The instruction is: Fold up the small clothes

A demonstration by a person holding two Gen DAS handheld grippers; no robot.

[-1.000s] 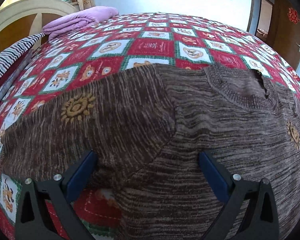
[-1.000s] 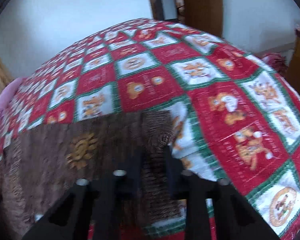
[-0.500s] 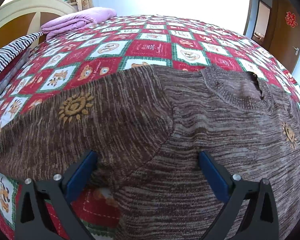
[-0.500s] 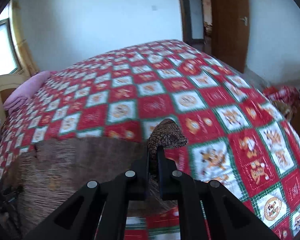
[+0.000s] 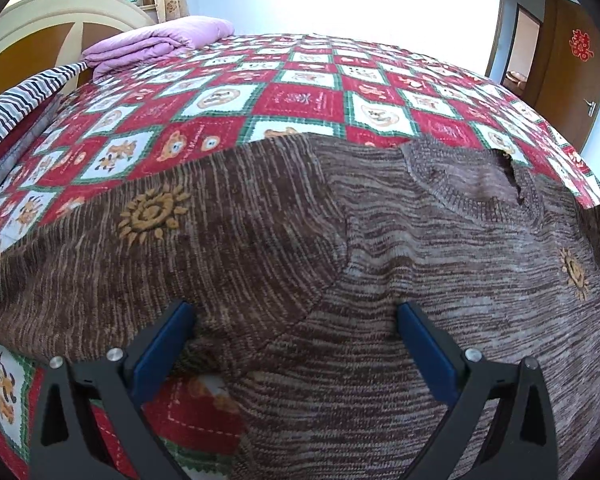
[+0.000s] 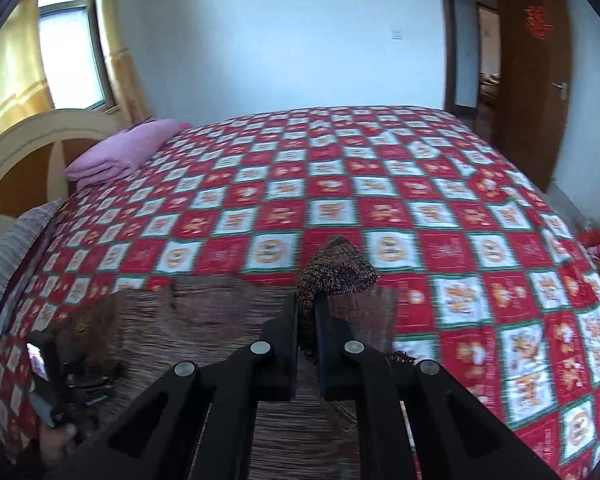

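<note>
Nearest my left camera, the left hand-held gripper [image 5: 292, 320] has its blue-padded fingers [image 5: 164, 344] spread wide apart, holding nothing, just above the brown knitted sweater [image 5: 380, 260]. The sweater lies flat on the bed [image 5: 300, 96], its left sleeve [image 5: 160, 248] stretched out to the side with a yellow sun motif on it, the ribbed collar [image 5: 460, 184] farther back.

From my right camera, the right hand-held gripper [image 6: 306, 312] is pinched together on the sweater's other sleeve [image 6: 336, 272], whose cuff bunches up above the fingertips, lifted off the bed. Only this view shows that raised sleeve; the left view cuts the sweater off at its right edge. Here the sweater's body [image 6: 220, 320] is blurred and partly hidden behind the fingers, and at the lower left I can make out the other gripper's housing [image 6: 44, 376], though not its fingers.

Beyond lies the red, white and green checked bedspread [image 6: 380, 184]. A folded purple blanket [image 5: 156, 44] rests by the curved headboard [image 5: 40, 28]. At the far right stands an open wooden door [image 6: 528, 80].
</note>
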